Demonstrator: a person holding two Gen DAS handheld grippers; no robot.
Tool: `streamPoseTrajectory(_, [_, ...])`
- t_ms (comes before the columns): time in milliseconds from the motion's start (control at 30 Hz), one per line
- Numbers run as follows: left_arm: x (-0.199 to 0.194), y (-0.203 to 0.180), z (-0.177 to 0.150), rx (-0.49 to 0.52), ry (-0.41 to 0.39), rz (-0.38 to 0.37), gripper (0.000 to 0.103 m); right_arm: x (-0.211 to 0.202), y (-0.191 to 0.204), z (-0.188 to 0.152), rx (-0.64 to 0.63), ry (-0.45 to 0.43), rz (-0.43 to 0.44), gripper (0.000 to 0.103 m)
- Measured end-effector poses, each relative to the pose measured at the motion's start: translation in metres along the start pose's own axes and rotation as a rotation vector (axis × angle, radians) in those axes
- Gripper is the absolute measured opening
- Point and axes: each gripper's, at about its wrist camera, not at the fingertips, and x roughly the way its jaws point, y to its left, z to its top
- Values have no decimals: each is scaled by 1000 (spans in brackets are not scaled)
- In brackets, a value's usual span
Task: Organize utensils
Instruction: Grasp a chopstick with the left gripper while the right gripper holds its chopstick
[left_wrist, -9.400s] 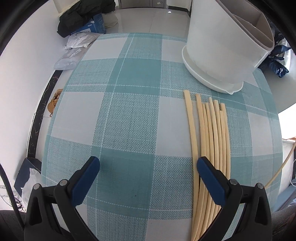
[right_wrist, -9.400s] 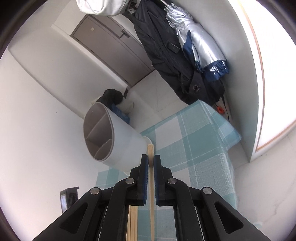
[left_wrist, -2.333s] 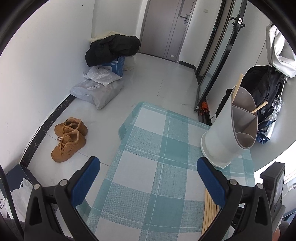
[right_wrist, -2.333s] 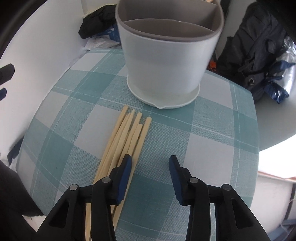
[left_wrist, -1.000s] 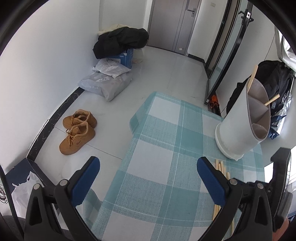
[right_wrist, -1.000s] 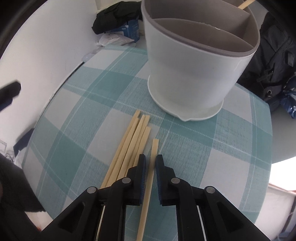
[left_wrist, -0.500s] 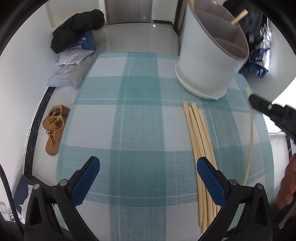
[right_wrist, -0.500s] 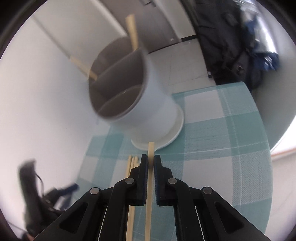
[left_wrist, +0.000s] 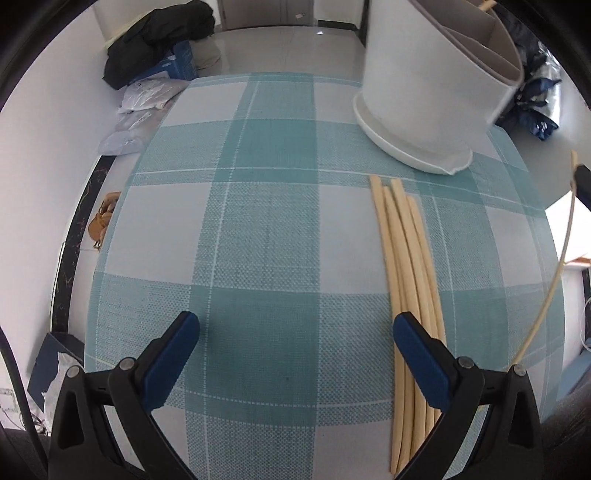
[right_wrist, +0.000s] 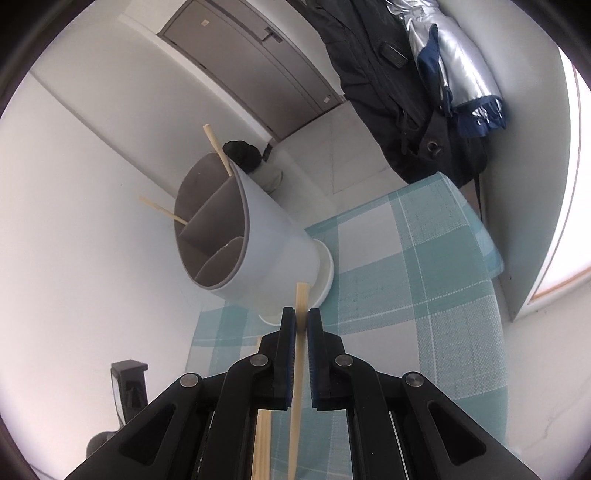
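Between the pads of my right gripper (right_wrist: 301, 325) sits a single chopstick (right_wrist: 300, 314), clamped tight, its blunt tip poking out just past the fingertips. Beyond that tip stands the white utensil holder (right_wrist: 273, 258), its grey inside split into compartments. Two chopsticks (right_wrist: 218, 149) already lean out of it, one from the far compartment and one from the section beside it. From the same wrist camera, the checked teal tablecloth (right_wrist: 424, 295) runs off to the right, and dark jackets (right_wrist: 406, 92) hang near a grey door (right_wrist: 258, 62).

My left gripper (left_wrist: 295, 343) hangs over the tablecloth (left_wrist: 258, 229) with its blue pads spread wide and nothing between them. Just inside its right-hand pad lies a bundle of four chopsticks (left_wrist: 406, 266) lying side by side on the cloth, their far ends pointing toward the holder (left_wrist: 424, 92) but stopping short of its base. At the right edge of this view the chopstick (left_wrist: 554, 280) I am carrying shows as a thin pale line off the table, gripped by the black tip of my other gripper. On the floor past the table are a dark coat (left_wrist: 159, 40), some plastic bags (left_wrist: 140, 107) and a tan shoe (left_wrist: 101, 221).
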Motion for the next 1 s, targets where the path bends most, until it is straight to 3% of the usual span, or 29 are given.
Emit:
streamPoseTrajectory(133, [6,0,4,-18,21,-4,102,2,5,0,-36,-6,1,5])
streamPoseTrajectory(267, [5,-8,4,15,19,6,102,0,6,0,-51,-10,8,5])
streamPoseTrajectory(400, [-9,-17,4,57,-38,5,102,-2,8,1,-59,-13,13,5])
streamPoseTrajectory(500, [-2,-23,2,92,-23,34,102,-1,9,1,-69,-12,12,5])
streamPoseTrajectory(867, [11,-9,21,27,33,25,102,3,10,2,-83,-3,15,5])
streamPoseTrajectory(1000, [15,-11,37,32,22,62,102,5,12,1,-102,3,5,5])
